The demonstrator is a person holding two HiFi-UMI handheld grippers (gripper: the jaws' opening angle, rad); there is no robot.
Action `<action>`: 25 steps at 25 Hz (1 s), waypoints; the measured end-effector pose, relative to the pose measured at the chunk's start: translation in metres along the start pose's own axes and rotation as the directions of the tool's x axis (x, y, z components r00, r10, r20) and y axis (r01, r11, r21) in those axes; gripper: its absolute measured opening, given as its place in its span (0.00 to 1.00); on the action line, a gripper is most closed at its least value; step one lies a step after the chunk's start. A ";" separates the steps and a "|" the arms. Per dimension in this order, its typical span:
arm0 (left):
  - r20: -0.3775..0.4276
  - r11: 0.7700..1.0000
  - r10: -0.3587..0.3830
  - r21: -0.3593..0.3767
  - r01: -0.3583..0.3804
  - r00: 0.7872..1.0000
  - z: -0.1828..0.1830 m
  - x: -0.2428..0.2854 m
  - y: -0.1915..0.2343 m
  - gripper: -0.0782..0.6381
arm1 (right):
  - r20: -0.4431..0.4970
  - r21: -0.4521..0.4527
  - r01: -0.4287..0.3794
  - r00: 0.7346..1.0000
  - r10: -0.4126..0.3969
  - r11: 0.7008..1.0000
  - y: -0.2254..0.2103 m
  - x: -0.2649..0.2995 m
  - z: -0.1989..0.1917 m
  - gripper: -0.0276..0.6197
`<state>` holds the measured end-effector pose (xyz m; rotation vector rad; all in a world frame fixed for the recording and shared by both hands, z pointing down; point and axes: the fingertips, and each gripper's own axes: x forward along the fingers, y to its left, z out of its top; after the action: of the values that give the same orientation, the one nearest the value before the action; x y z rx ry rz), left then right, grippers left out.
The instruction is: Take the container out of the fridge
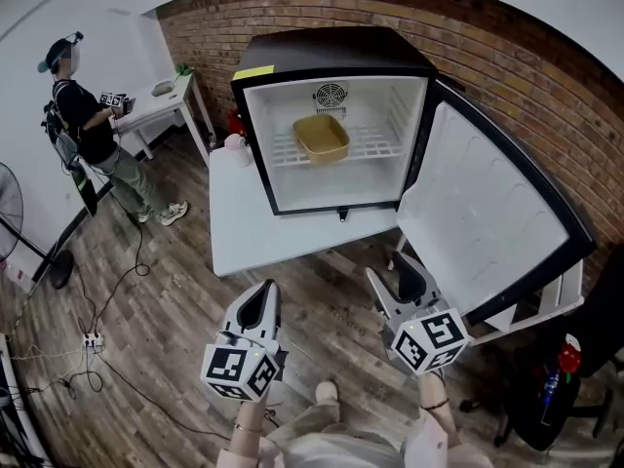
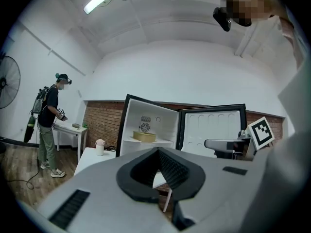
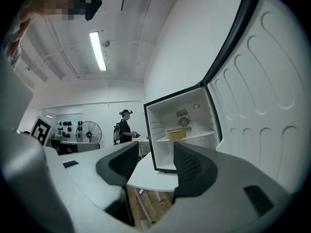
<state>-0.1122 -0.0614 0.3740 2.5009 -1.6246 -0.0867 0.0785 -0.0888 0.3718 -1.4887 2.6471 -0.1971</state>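
Observation:
A tan container (image 1: 322, 136) sits on the wire shelf inside the small black fridge (image 1: 331, 61), whose door (image 1: 487, 222) stands swung wide to the right. The fridge rests on a white table (image 1: 253, 232). Both grippers hover over the wooden floor in front of the table, well short of the fridge. My left gripper (image 1: 257, 307) is shut and holds nothing. My right gripper (image 1: 405, 279) is open and empty. The left gripper view shows its shut pads (image 2: 167, 171) below the distant container (image 2: 145, 136). In the right gripper view the container (image 3: 176, 134) sits beyond the spread jaws of my right gripper (image 3: 150, 164).
A small pale jug (image 1: 234, 144) stands on the table left of the fridge. Another person (image 1: 93, 135) stands at a white side table (image 1: 161, 100) far left. A fan (image 1: 8, 203) and floor cables (image 1: 93, 339) lie left. A chair (image 1: 565, 398) stands right, past the door.

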 end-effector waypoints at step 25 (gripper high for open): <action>-0.022 0.997 -0.078 -0.026 0.077 0.997 0.001 0.122 0.055 0.10 | -0.013 -0.136 0.006 1.000 -0.008 0.991 -0.049 0.106 0.009 0.37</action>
<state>-0.1120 -0.1944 0.3868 2.5364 -1.5085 -0.0865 0.0662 -0.2054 0.3688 -1.5403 2.7158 -0.0272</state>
